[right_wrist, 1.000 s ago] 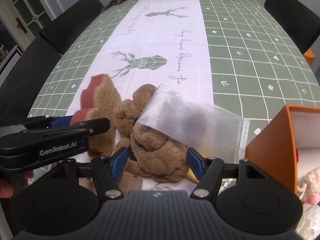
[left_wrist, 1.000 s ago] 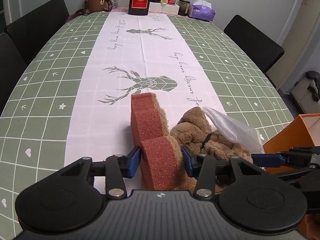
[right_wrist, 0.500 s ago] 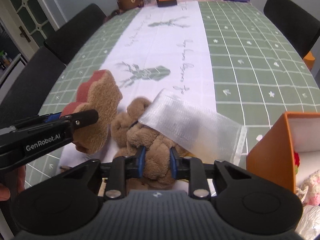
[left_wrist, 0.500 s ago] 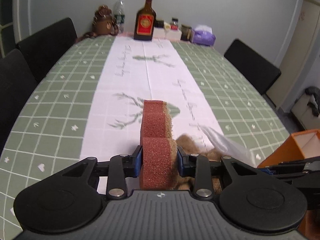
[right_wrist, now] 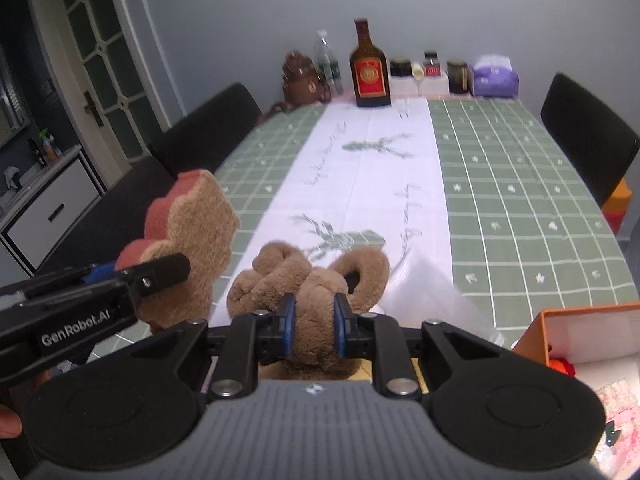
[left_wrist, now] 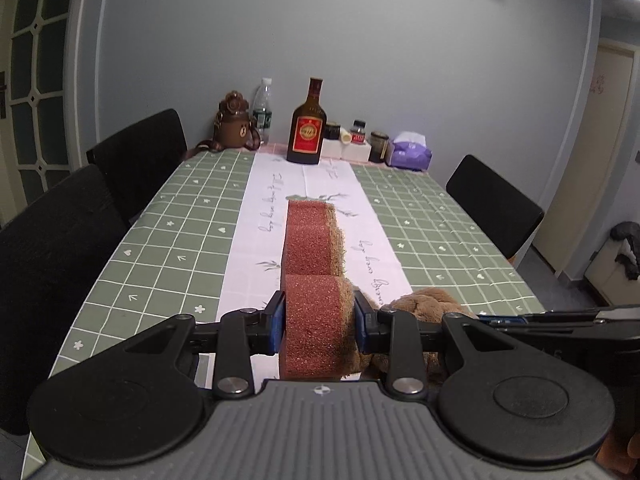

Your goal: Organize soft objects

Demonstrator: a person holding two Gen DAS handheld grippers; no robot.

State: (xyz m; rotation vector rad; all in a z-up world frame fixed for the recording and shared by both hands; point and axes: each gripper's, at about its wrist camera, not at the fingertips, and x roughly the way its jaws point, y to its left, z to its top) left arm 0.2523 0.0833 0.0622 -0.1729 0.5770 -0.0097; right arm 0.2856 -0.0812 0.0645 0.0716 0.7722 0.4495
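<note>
Gripping a red-brown sponge (left_wrist: 316,312) between its blue pads, the left claw (left_wrist: 319,327) holds it on edge, the long body running away from the camera toward 12 o'clock over the white runner of the tabletop (left_wrist: 180,232). A tan scouring layer faces the right side of the sponge. Seen from the right wrist view, the same sponge (right_wrist: 192,216) sits at about 9 o'clock, clear of the cloth, wavy in outline, with the left claw's black finger across its lower part.

The right claw (right_wrist: 314,330) is clamped on a brown plush toy (right_wrist: 308,280); its jaws have just been closing, and the plush bulges out between and above the pads. Loops of plush stand up at 12 o'clock from the pads. From the left wrist view the plush toy (left_wrist: 424,300) shows at about 3 o'clock of the sponge, just beside it.

A clear plastic bag (right_wrist: 436,292) lies on the green checked cloth at about 2 o'clock of the plush, touching or nearly touching it; which one I cannot tell. An orange box (right_wrist: 580,328) stands open at about 4 o'clock in the right wrist view, with pale and red soft items inside. At the far end of the tabletop stand a brown bottle with a red label (left_wrist: 306,128), a water bottle (left_wrist: 262,108) and a purple tissue pack (left_wrist: 412,156).
</note>
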